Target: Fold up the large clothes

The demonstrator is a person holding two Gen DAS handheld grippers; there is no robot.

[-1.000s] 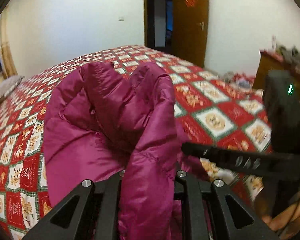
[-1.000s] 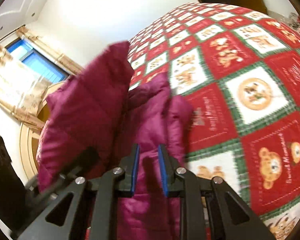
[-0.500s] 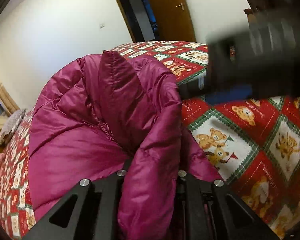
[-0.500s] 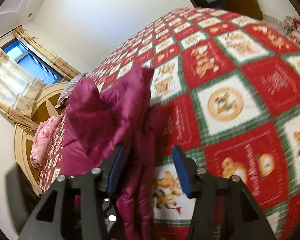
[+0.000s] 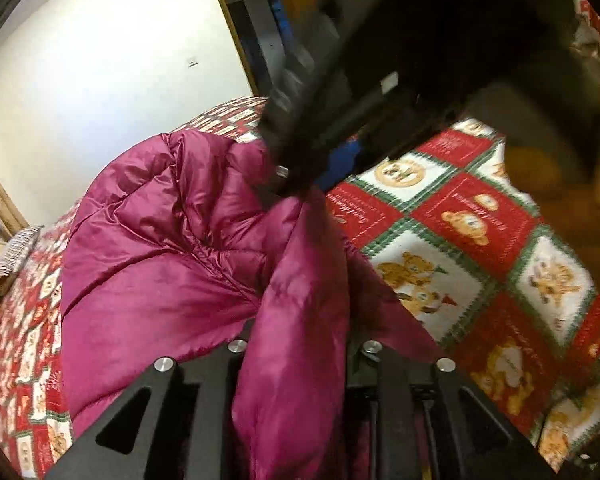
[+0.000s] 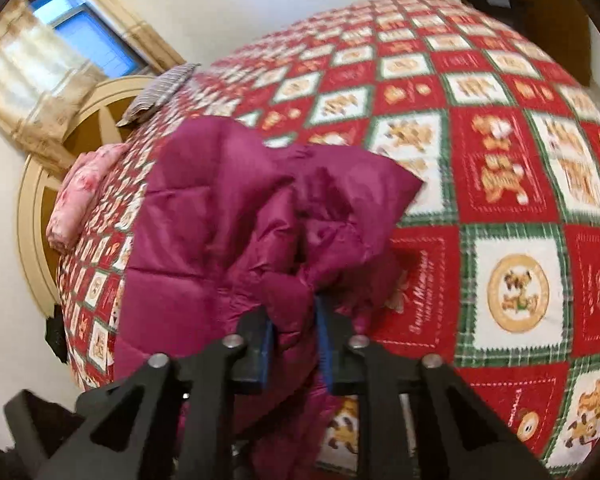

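magenta puffer jacket point(image 6: 236, 216) pinched in both right gripper point(image 6: 296, 344) and left gripper point(image 5: 300, 360).

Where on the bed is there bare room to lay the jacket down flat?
The widest bare quilt lies right of the magenta jacket, out to the far bed edge. It is crowded on the headboard side: a pink folded cloth and a striped pillow sit there. Both grippers, left and right, grip the jacket.

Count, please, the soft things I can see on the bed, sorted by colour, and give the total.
Magenta: 1, the puffer jacket
Pink: 1, the folded bedding
Grey striped: 1, the pillow
Red, green and white: 1, the bear-print bedspread
Total: 4
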